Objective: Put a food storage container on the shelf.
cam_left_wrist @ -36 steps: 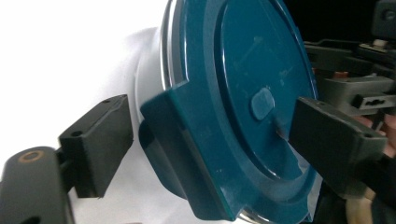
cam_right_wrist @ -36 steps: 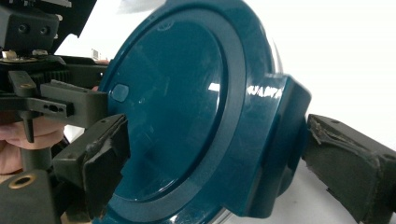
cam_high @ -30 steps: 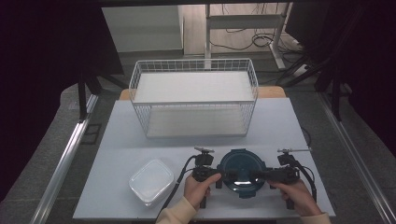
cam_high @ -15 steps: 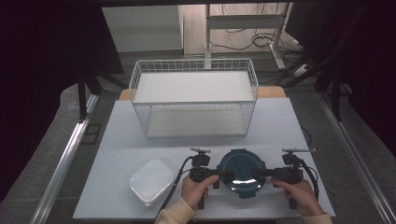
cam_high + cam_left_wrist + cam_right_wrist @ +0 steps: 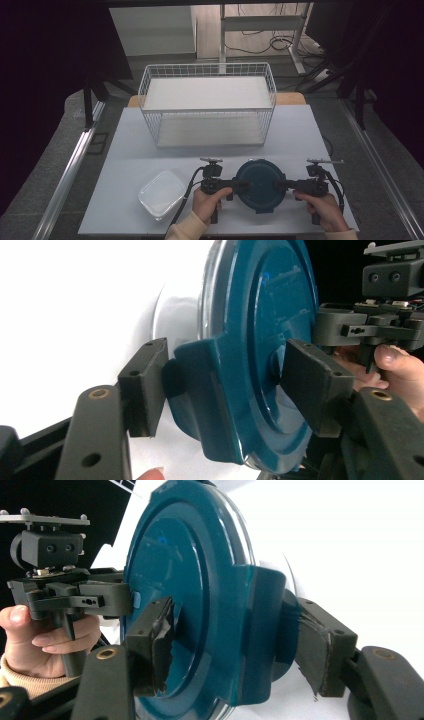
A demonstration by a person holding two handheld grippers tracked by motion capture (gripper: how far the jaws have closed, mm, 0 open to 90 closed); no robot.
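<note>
Round blue-lidded container (image 5: pixel 260 185), low centre-right of the high view, sitting on the bench (image 5: pixel 300 135) between your two hands. Each side latch of its lid now lies between a pair of jaws.

Change: both pairs of jaws have just been closing. Compared with a second ago they stand noticeably narrower, while your hands have hardly shifted and the container sits where it sat.

Left gripper (image 5: pixel 225 382): jaws half-spread around the left latch (image 5: pixel 205 405). The outer pad is at or nearly at the tab; a gap shows at the pad over the lid face. No pinch yet, as I read it.

Right gripper (image 5: pixel 235 645): jaws half-spread around the right latch (image 5: pixel 262 630). The worn pads lie very close on both sides, and I cannot tell if they press.

Judgement: you are setting up a two-sided grip on the latches, to unclip or lift; it is not yet secured.

Edges and room:
- Near bench edge runs just below your hands at the bottom of the frame; little margin toward you.
- Clear square tub (image 5: pixel 162 192) lies lower left, near your left wrist but apart from it.
- Wire basket (image 5: pixel 207 107) at upper centre, well apart; open bench lies between it and the container.
</note>
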